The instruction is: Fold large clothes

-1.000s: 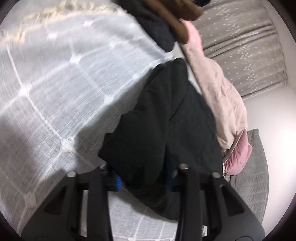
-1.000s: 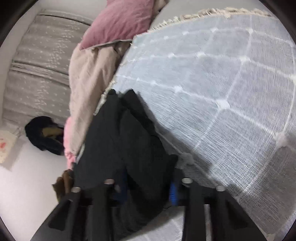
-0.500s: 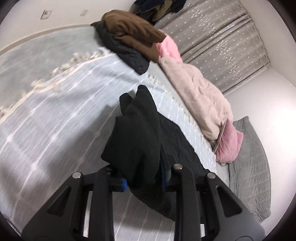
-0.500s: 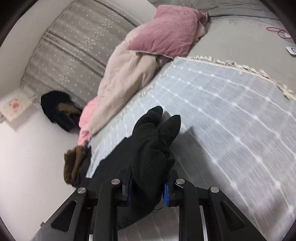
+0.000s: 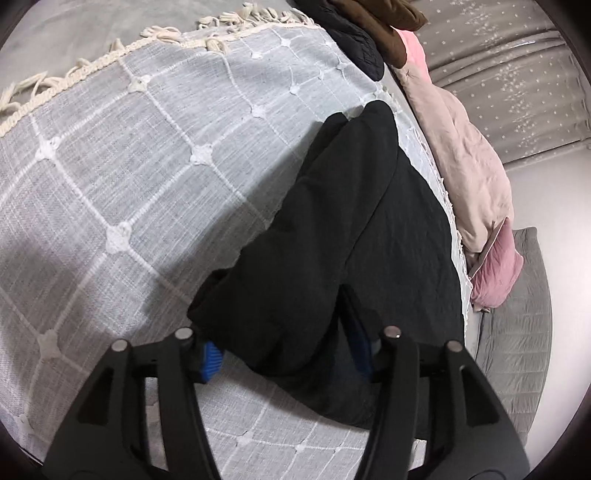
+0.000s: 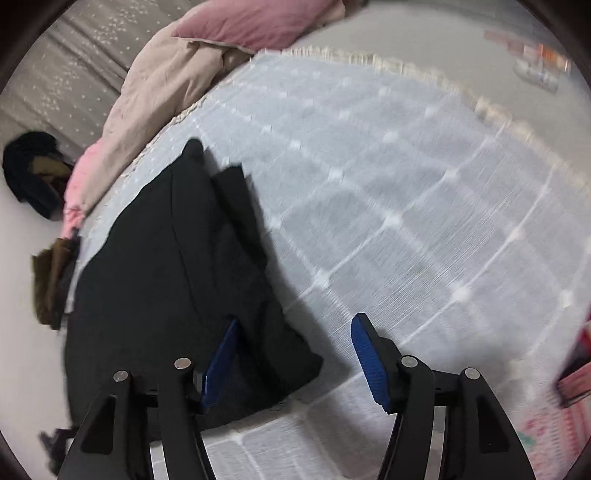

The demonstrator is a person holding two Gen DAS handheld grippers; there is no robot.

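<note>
Both pairs of fingers have just been opening: half a second ago each was pinching a bunched fold of the black garment [image 5: 343, 236] held up off the bed; now the cloth is lying down on the grey checked bedspread [image 5: 122, 158], and the folded-over half is resting on the lower layer.

Left gripper [image 5: 288, 354]: fingers are standing apart, blue pads showing either side of the near hem. The cloth is lying between them, but I am not seeing either pad pressing on it, so I am reading this as released. Right gripper [image 6: 291, 363]: fingers are standing wide, left pad over the garment's corner, right pad over bare bedspread; nothing is being gripped.

Position: the garment is lying near the bedspread's edge, just beside the pale pink duvet [image 5: 465, 147] and the rose pillow [image 5: 495, 273]. A brown and dark pile of clothes [image 5: 369, 22] is sitting well apart at the far end.

Handling, my judgement: soft, limp, fairly thick fabric, light enough for a pinch. It is slumping and bunching wherever unsupported, not slippery, not fragile. I am expecting layers to shift if dragged. Best holds are looking like the two corners of the near hem, both layers together, so the next fold carries evenly.

Containers: none are in view; nothing is holding anything.
</note>
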